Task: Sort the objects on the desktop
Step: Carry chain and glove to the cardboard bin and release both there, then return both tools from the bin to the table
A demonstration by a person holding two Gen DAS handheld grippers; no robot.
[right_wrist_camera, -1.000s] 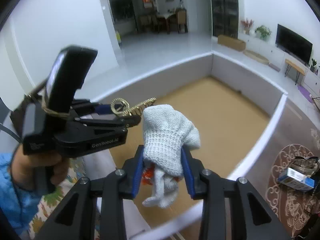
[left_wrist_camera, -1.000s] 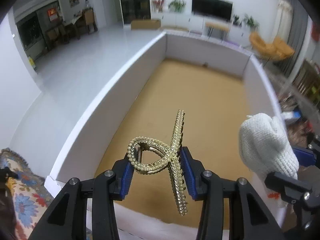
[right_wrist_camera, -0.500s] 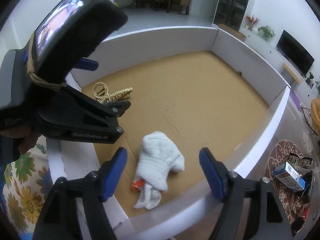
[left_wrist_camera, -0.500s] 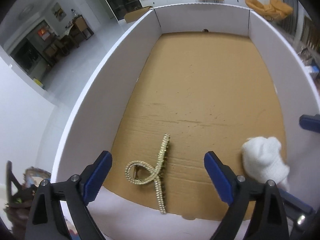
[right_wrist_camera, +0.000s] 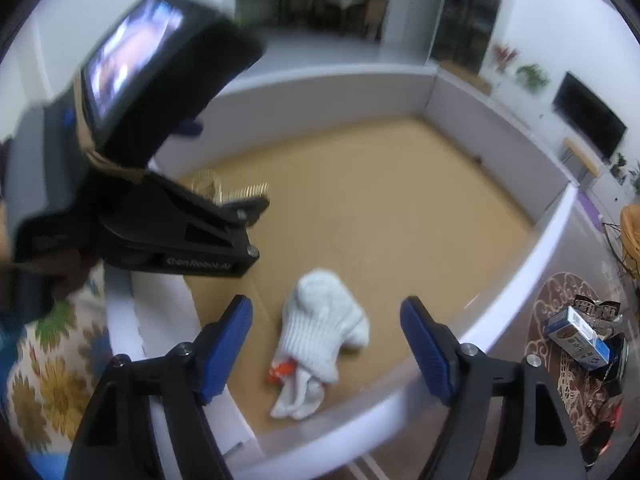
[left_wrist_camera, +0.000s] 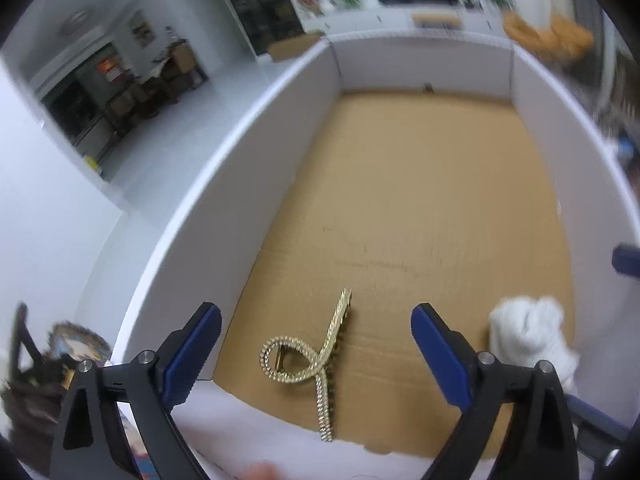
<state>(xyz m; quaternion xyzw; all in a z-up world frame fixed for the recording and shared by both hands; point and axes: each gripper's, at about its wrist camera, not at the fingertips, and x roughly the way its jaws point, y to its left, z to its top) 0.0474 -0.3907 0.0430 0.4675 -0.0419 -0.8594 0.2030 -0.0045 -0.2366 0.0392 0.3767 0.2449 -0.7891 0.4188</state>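
**Left wrist view: clip and glove both lying in the box, both tongs spread**

Looking down past the left tongs [left_wrist_camera: 316, 346], spread wide with nothing between the blue ribbed pads, having just been opening. Showing the gold beaded metal hair clip with crossed loops [left_wrist_camera: 316, 360] lying flat on the floor of the large white-walled box with a brown cardboard floor [left_wrist_camera: 248, 184], close to the near wall and near the left corner. Sitting well to its right, the crumpled white knitted glove [left_wrist_camera: 532, 336], also on the cardboard.

Looking from the right wrist view, confirming the same: right tongs [right_wrist_camera: 326, 342] standing apart and empty, likewise having just been opening, the glove [right_wrist_camera: 320, 320] lying slack below them, not pressed by either pad. Peeping from under the glove's cuff, a small orange-red scrap [right_wrist_camera: 282, 370], too small to identify.

Judging progress: two items apparently delivered into the box, resting free. Remaining, as far as visible: possibly the blue and white carton [right_wrist_camera: 576, 338] and dark clutter on the patterned rug [right_wrist_camera: 560, 368] outside the box, though whether those belong to the sorting cannot be told.

Noting textures: clip rigid, studded, shiny, thin and curved; glove soft, ribbed, floppy; cardboard matte with faint creases; box walls smooth and plain.
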